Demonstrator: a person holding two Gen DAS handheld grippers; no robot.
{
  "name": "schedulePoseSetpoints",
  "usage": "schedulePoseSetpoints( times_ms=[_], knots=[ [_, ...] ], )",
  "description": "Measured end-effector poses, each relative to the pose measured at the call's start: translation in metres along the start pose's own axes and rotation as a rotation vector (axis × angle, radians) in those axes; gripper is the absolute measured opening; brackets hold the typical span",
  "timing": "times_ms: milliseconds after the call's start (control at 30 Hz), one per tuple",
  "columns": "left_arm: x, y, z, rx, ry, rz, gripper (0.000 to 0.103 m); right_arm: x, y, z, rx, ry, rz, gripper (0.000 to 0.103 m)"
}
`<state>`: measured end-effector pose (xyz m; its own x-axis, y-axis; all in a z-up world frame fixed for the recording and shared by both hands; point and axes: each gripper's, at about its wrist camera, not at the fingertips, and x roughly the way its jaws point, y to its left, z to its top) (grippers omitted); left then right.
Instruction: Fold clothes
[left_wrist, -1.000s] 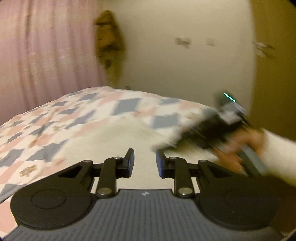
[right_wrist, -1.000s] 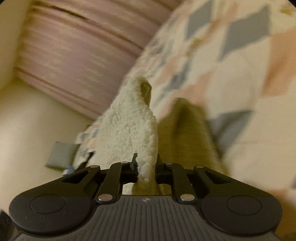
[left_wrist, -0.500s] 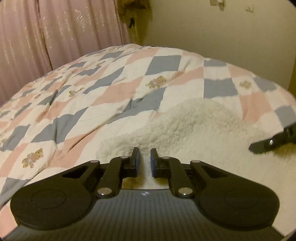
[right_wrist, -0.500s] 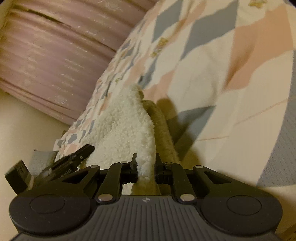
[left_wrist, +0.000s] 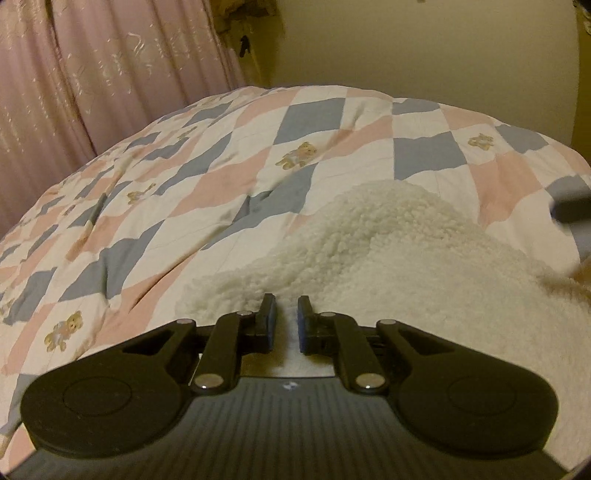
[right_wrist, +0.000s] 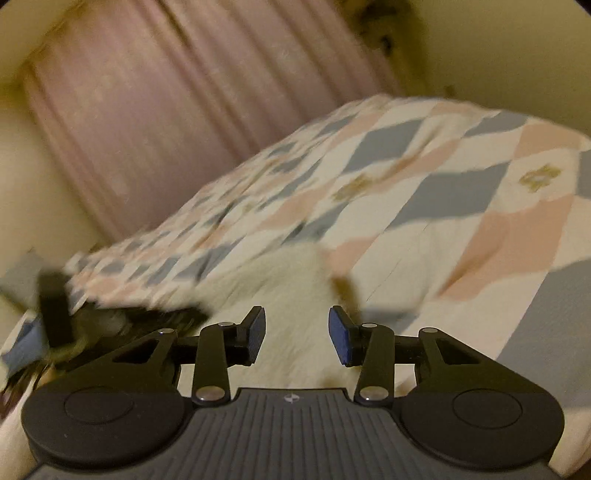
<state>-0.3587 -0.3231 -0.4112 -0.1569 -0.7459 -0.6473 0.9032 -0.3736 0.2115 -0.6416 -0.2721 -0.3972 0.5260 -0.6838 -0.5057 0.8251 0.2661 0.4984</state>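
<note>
Fleecy and cream-white, one garment (left_wrist: 388, 258) is lying rumpled on the one checked quilt (left_wrist: 207, 177), and we are working it with two tongs. Our left gripper (left_wrist: 286, 308) is sitting nearly closed, a slim gap left over the fleece edge, though we cannot tell whether it is pinching any. Our right gripper (right_wrist: 297, 323) is spreading wide, holding nothing above the blurred fleece.

No readable words, numbers or brand names appear in either view. The only mark is a small pale emblem, too tiny to make out, on the ribbed grey body of each gripper, behind the jaws and centred between them: left gripper (left_wrist: 287, 319), right gripper (right_wrist: 296, 334).
</note>
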Motion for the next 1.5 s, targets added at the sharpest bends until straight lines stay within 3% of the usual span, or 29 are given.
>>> schedulePoseSetpoints(
  times_ms=[100, 233, 500, 633, 667, 700, 733, 867, 1033, 1100, 1167, 1233, 1300, 1367, 1433, 1500],
  knots=[
    [0.000, -0.005, 0.000, 0.012, -0.003, -0.010, 0.007, 0.014, -0.002, -0.033, 0.018, 0.122, -0.032, 0.042],
    [-0.006, -0.008, -0.003, 0.038, -0.013, -0.020, 0.007, -0.011, -0.002, -0.051, 0.072, 0.070, -0.009, 0.042],
    [-0.006, -0.006, -0.003, 0.034, -0.013, -0.026, 0.007, -0.041, -0.066, -0.087, 0.588, 0.127, 0.154, 0.042],
    [-0.008, -0.007, -0.003, 0.046, -0.011, -0.028, 0.007, -0.027, -0.082, -0.098, 0.755, 0.078, 0.233, 0.042],
    [-0.009, -0.007, -0.004, 0.048, -0.011, -0.029, 0.007, -0.021, -0.083, -0.099, 0.783, 0.075, 0.240, 0.041],
    [-0.010, -0.006, -0.004, 0.050, -0.010, -0.031, 0.007, -0.016, -0.083, -0.099, 0.794, 0.083, 0.226, 0.023],
    [-0.011, -0.006, -0.004, 0.052, -0.010, -0.033, 0.007, -0.015, -0.081, -0.099, 0.786, 0.081, 0.212, 0.011],
    [-0.016, -0.006, -0.006, 0.064, -0.018, -0.058, 0.007, -0.041, -0.062, -0.095, 0.620, 0.033, 0.096, 0.006],
    [-0.008, -0.020, -0.007, 0.117, -0.007, -0.036, 0.006, -0.036, -0.052, -0.096, 0.505, 0.069, -0.046, 0.007],
    [-0.003, -0.027, -0.011, 0.156, 0.002, -0.006, 0.006, -0.030, -0.043, -0.091, 0.460, 0.086, -0.082, 0.014],
    [-0.005, -0.027, -0.012, 0.172, 0.003, 0.004, 0.006, -0.044, -0.014, -0.077, 0.270, 0.031, -0.199, 0.023],
    [-0.008, -0.024, -0.012, 0.165, -0.002, -0.007, 0.006, -0.061, 0.021, -0.065, 0.031, -0.075, -0.317, 0.026],
    [-0.009, -0.022, -0.012, 0.155, -0.007, -0.015, 0.006, -0.067, 0.040, -0.056, -0.068, -0.156, -0.300, 0.031],
    [-0.007, -0.021, -0.013, 0.139, -0.014, -0.018, 0.006, -0.052, 0.046, -0.048, -0.099, -0.160, -0.175, 0.033],
    [-0.009, -0.020, -0.011, 0.125, -0.019, -0.018, 0.006, -0.023, 0.048, -0.047, -0.117, -0.102, -0.070, 0.031],
    [-0.019, -0.008, -0.007, 0.062, -0.051, -0.038, 0.008, 0.009, 0.046, -0.053, -0.128, 0.018, -0.092, 0.028]
  ],
)
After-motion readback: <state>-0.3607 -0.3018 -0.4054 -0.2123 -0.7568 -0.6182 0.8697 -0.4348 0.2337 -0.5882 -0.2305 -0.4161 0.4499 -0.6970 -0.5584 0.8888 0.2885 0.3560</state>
